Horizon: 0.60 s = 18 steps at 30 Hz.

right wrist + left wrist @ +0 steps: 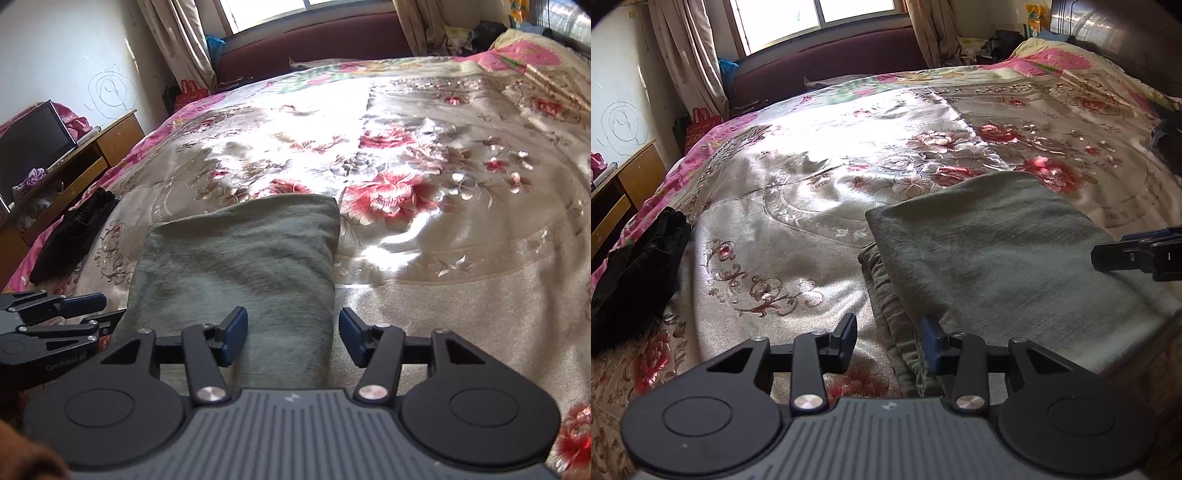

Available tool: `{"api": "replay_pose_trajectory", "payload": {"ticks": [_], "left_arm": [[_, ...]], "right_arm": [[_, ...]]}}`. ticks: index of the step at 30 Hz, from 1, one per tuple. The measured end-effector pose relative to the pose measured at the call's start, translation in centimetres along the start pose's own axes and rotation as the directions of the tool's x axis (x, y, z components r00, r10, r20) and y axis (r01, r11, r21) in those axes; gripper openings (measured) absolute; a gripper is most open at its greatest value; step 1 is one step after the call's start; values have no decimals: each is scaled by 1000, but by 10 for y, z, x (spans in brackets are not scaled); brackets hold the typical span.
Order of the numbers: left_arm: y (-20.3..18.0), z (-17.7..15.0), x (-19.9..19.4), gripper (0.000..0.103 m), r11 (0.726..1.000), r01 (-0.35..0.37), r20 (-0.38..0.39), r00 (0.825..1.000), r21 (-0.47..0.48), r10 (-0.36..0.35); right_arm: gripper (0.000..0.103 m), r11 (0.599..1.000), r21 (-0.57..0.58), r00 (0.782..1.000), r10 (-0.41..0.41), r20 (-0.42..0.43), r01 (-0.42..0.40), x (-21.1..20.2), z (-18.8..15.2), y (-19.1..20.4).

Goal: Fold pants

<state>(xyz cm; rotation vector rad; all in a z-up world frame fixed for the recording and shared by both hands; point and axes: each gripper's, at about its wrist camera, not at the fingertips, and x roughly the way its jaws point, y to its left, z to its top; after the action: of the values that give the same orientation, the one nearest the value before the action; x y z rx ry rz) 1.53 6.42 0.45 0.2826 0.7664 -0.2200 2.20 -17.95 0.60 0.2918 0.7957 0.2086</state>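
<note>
Folded grey-green pants lie flat on the floral bedspread. My left gripper is open over the layered left edge of the pants; the cloth passes under the gap and the pads do not press on it. At the right edge of this view my right gripper hovers over the pants. In the right wrist view the pants stretch away from me. The right gripper is open above their near right corner, with nothing gripped. The left gripper shows at the pants' left side.
A black garment lies crumpled at the bed's left edge. A wooden desk with a dark screen stands left of the bed. A maroon bench runs under the window. Dark clothes sit at the far right.
</note>
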Motion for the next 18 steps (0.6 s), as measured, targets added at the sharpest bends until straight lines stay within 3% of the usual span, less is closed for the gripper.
{"api": "replay_pose_trajectory", "payload": {"ticks": [3, 9, 13, 18], "left_arm": [[8, -5, 2, 56, 1000, 25, -7, 1000, -7, -25], [31, -7, 2, 62, 980, 166, 5, 986, -111, -167], [28, -2, 19, 64, 972, 208, -12, 977, -110, -211], [43, -2, 1, 65, 968, 232, 22, 973, -98, -230]], "right_arm": [[60, 998, 41, 999, 40, -29, -39, 10, 0, -12], [66, 983, 116, 989, 146, -25, -142, 30, 7, -27], [66, 978, 116, 982, 182, -44, -176, 46, 17, -31], [66, 946, 190, 959, 278, -55, -263, 50, 21, -42]]}}
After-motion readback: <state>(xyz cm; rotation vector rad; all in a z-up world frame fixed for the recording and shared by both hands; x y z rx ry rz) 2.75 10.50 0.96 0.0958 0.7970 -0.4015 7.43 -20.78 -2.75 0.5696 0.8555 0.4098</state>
